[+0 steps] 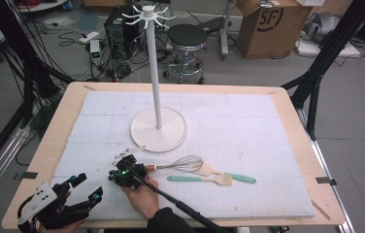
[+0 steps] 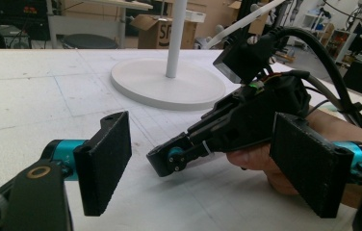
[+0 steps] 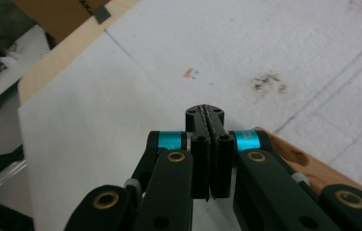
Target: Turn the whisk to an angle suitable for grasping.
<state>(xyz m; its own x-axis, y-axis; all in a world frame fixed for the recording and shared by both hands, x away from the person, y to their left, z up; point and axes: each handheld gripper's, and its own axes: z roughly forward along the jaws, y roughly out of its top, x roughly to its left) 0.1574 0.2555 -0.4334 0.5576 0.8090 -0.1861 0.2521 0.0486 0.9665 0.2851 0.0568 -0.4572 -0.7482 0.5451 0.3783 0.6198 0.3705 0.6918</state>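
The left gripper [image 1: 89,188] sits at the near left corner of the table with its jaws spread wide and nothing between the pads. It rests low over the white mat [image 1: 248,126], well apart from the utensils.

Just to its right, the right gripper [image 1: 117,175] is held in a hand [image 1: 142,195] near the middle of the front edge. Its own view shows the two pads pressed flat together with nothing caught between them. From the left gripper view its tip [image 2: 169,161] points down and toward the left side of the table, away from the utensils. A piece of wood shows behind its right jaw in the right gripper view, but what it belongs to cannot be told.

Next comes the whisk [image 1: 183,163], lying flat on the mat just right of the right gripper. Its long axis runs nearly left to right across the table, handle end toward the gripper and wire head away to the right. The right hand is much the nearer one. By my reading, the jaws would have to open and swing round to the right to meet the handle crosswise.

Just beyond and nearer the front lie two spatulas [image 1: 200,179] with teal handles, one touching or overlapping the other. Behind them stands the white hook stand [image 1: 141,138]
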